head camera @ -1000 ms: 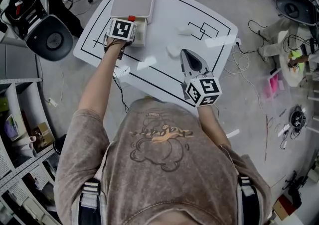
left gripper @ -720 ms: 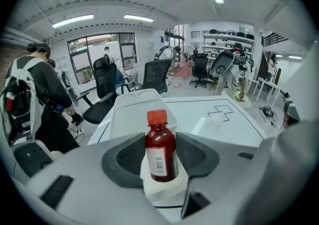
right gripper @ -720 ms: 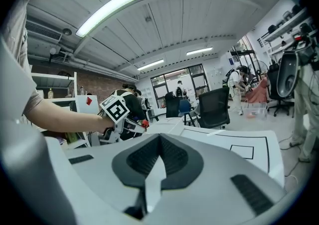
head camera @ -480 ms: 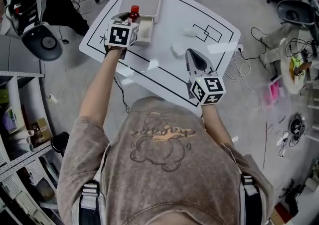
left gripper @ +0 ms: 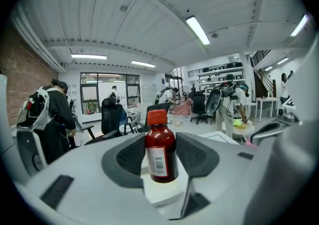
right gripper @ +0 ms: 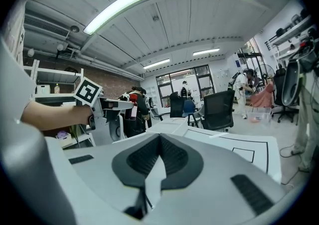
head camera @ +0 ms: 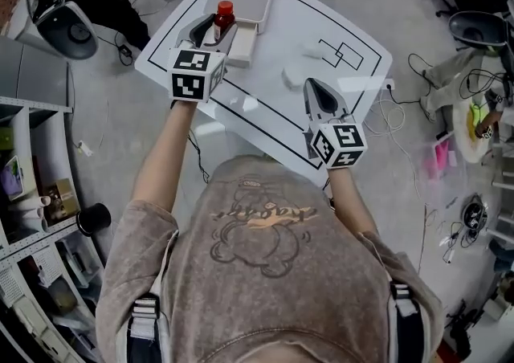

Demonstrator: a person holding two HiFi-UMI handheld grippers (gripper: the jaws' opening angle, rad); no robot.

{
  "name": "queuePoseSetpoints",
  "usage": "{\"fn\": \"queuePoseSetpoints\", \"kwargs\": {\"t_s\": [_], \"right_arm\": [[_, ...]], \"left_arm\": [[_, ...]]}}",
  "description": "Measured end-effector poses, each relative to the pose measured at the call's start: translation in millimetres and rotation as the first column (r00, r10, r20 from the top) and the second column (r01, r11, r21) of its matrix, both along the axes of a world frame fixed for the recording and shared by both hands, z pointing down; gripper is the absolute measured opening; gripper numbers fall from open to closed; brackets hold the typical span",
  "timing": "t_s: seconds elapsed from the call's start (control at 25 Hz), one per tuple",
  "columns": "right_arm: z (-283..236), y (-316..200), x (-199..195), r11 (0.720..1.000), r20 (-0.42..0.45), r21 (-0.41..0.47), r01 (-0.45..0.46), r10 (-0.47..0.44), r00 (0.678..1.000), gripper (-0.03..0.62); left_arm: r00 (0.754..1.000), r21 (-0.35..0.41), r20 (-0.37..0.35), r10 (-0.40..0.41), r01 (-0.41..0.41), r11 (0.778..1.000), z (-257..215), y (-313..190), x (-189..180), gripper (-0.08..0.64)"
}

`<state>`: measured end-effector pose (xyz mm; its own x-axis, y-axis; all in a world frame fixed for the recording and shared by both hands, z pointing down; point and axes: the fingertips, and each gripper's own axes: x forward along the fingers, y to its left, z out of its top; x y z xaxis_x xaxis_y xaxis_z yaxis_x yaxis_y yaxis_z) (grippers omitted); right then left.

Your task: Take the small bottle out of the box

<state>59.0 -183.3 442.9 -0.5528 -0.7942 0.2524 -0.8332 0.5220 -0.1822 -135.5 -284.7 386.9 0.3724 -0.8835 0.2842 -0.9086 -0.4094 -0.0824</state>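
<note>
Small bottle (left gripper: 160,149), seemingly light, rigid and slick-sided, was clamped mid-body in the left claw (head camera: 210,30); the right claw (right gripper: 158,162) was shut, empty.

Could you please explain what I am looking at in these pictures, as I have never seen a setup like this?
There is no robot here: a person holds a hand tool with two jaws in each hand. One picture comes from a camera on the person's head, looking down. The other two come from cameras riding on the tools, each looking along its own jaws. On the white table lies an open white box, its lid flipped back. The left gripper has its jaws closed on a small dark red bottle with a red cap, held upright by the box. The right gripper is shut and empty.
</note>
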Motion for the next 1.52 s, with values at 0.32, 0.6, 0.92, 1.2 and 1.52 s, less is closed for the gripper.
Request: {"fn": "queuePoseSetpoints", "kwargs": {"t_s": [0.32, 0.6, 0.92, 1.2, 1.52], "right_arm": [[-4.6, 7.5, 5.2, 1.0, -0.007, 0.011, -0.012, 0.012, 1.0, -0.003], [-11.3, 9.8, 16.3, 0.998, -0.01, 0.038, -0.039, 0.04, 0.999, -0.003], [-15.5, 9.6, 25.8, 0.995, 0.004, 0.068, -0.07, 0.069, 0.998, -0.003], [-14.5, 10.4, 27.1, 0.995, 0.006, 0.07, -0.064, 0.063, 0.998, -0.003], [-11.0, 15.0, 23.1, 0.997, 0.0, 0.059, -0.045, 0.045, 0.999, -0.003]], "left_arm": [[0.993, 0.129, -0.116, 0.015, 0.0, 0.992, -28.2, 36.4, -1.6, 0.196], [0.98, 0.219, -0.196, 0.026, 0.018, 0.976, -46.8, 65.7, -4.7, 0.196], [0.968, 0.225, -0.252, 0.014, 0.044, 0.973, -28.5, 93.5, -4.9, 0.195], [0.963, 0.195, -0.266, -0.035, 0.089, 0.977, -6.9, 107.3, -12.5, 0.196], [0.964, 0.177, -0.26, -0.059, 0.107, 0.978, 3.4, 108.4, -18.9, 0.196]]}}
